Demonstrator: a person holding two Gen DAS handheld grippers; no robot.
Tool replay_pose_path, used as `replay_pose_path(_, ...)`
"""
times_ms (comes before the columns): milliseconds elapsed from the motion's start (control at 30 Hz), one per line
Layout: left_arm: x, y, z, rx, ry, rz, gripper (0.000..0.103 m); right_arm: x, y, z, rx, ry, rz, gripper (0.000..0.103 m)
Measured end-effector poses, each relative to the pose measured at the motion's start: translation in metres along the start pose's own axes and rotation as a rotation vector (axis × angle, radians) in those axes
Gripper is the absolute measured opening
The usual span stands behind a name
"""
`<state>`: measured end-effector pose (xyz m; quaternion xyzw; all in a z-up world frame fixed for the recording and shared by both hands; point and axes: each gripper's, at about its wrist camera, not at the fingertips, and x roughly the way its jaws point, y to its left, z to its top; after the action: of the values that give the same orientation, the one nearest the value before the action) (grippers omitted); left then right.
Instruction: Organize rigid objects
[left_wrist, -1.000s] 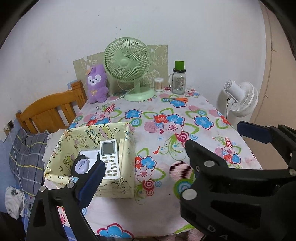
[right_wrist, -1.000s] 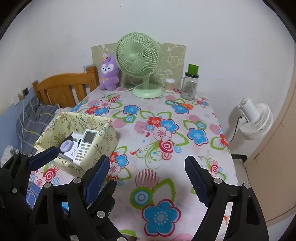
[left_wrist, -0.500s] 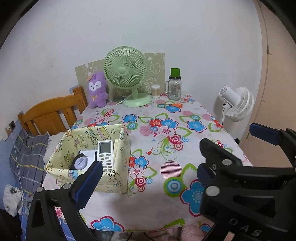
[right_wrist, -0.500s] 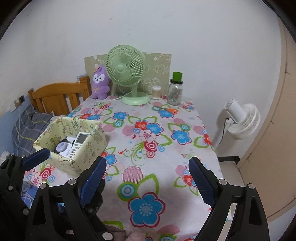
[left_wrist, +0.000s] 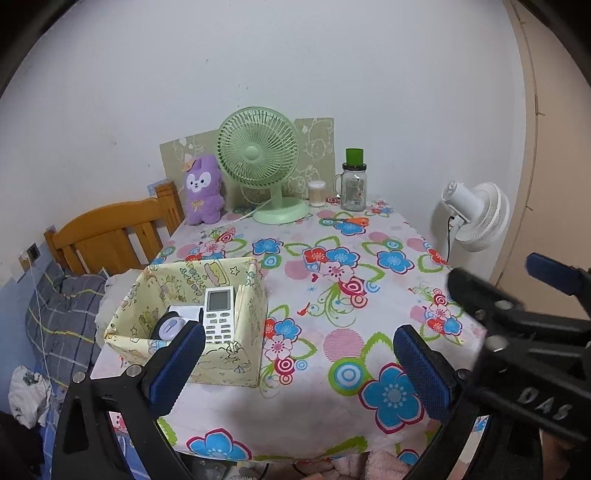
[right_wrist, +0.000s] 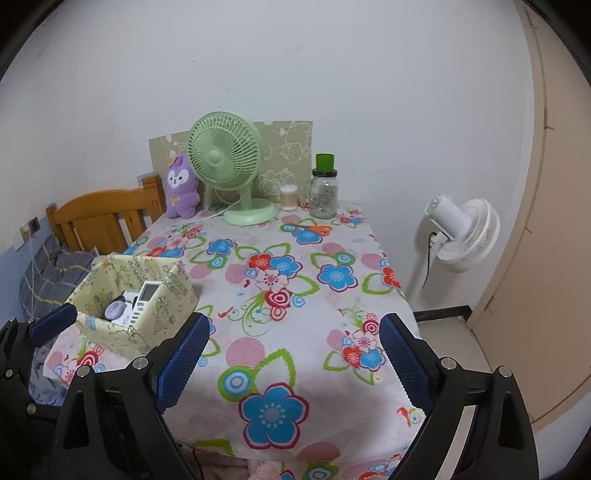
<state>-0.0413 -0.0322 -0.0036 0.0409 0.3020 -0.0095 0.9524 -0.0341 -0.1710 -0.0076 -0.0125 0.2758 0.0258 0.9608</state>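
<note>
— Listing the box (left_wrist: 225, 360): near left on the table (left_wrist: 369, 229), holding a remote (left_wrist: 218, 314) and a round lilac gadget (left_wrist: 170, 326).
— Grippers?
— Left gripper (left_wrist: 299, 363) spread wide, empty. Right gripper (right_wrist: 295, 356) opening, nothing between its pads.

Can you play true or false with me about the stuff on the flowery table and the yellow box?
1. The white remote sits inside the yellow box. True.
2. The purple plush toy is inside the yellow box. False: it stands at the back of the table by the wall, beside the green fan.
3. The left hand-held gripper has nothing between its fingers. True.
4. The green fan lies tipped over on its side. False: it stands upright on its round base.
5. The jar with the green lid is right next to the yellow box. False: it is at the far end of the table, beyond the fan.
</note>
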Motion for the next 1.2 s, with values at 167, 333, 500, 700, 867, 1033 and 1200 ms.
replay_pose_path(167, -0.003, 0.007, 0.002, -0.02, -0.01, -0.012, 0.103, -0.005, -0.005, 0.001, 0.0, -0.019, -0.021, 0.097)
replay_pose_path(333, -0.007, 0.013, 0.005, -0.032, -0.027, -0.012, 0.103, -0.006, -0.01, 0.001, 0.005, -0.028, -0.027, 0.097)
replay_pose_path(500, -0.009, 0.02, 0.005, -0.046, -0.034, -0.01, 0.103, -0.011, -0.014, 0.001, 0.016, -0.039, -0.04, 0.099)
replay_pose_path(700, -0.012, 0.026, 0.004, -0.059, -0.045, -0.009, 0.103, -0.013, -0.014, 0.0, 0.021, -0.047, -0.042, 0.101)
replay_pose_path(867, -0.015, 0.03, 0.004, -0.076, -0.053, -0.01, 0.103, -0.014, -0.012, 0.0, 0.015, -0.049, -0.045, 0.101)
replay_pose_path(1033, -0.015, 0.031, 0.003, -0.074, -0.052, -0.013, 0.103, -0.014, -0.012, -0.001, 0.018, -0.05, -0.046, 0.103)
replay_pose_path(1200, -0.015, 0.031, 0.003, -0.073, -0.053, -0.013, 0.103, -0.013, -0.013, -0.002, 0.023, -0.036, -0.04, 0.103)
